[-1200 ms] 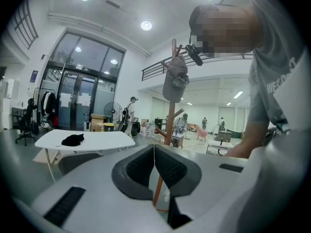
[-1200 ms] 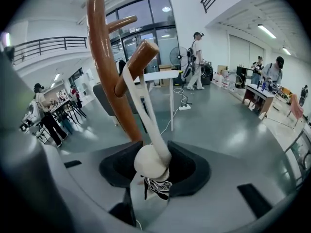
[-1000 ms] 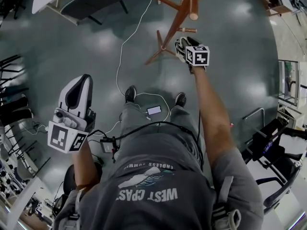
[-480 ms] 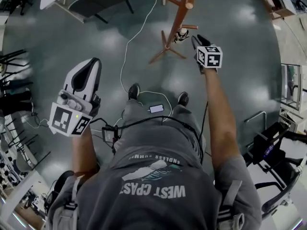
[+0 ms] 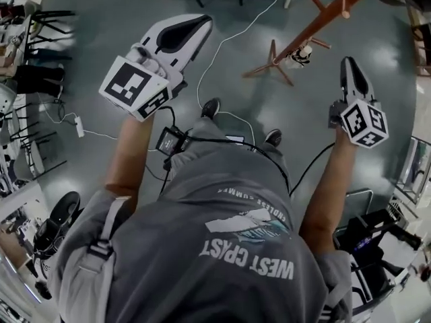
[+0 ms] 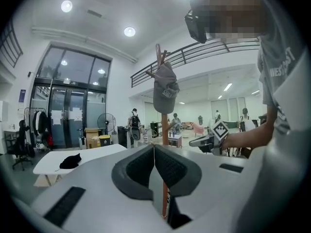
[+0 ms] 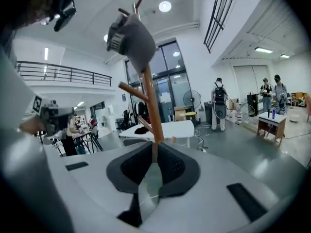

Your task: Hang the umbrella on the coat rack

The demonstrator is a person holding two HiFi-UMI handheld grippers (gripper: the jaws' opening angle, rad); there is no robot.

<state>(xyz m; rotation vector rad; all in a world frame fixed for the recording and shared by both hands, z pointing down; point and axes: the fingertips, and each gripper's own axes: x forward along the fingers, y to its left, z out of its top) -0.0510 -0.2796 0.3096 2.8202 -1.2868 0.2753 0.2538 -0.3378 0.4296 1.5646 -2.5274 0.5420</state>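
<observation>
Umbrella (image 5: 298, 54) reads as hung. It's a small pale-and-dark bundle low on the coat rack (image 5: 316, 25), right beside the pole and just above the rack's feet. Too small to tell how its strap sits on the peg.

Right tool (image 7: 152, 149): jaws have just been closing and are now a narrow slit with nothing between them. It's aimed at the rack pole and well apart from it.

Left tool (image 6: 154, 152): pads together, empty, raised on the other side.

Grey cap (image 7: 130, 39) sits on top of the rack.

Risks from here, my read:
- The low peg looks short. A shallow strap loop could slide off and drop the umbrella on the floor (image 5: 377, 52).
- A knock to the pole from either tool would shake the umbrella loose.
- White cable (image 5: 229, 38) runs over the floor close to the rack's feet. Snagging it could tug the rack.

Strap seating needs a closer look before calling this done.
</observation>
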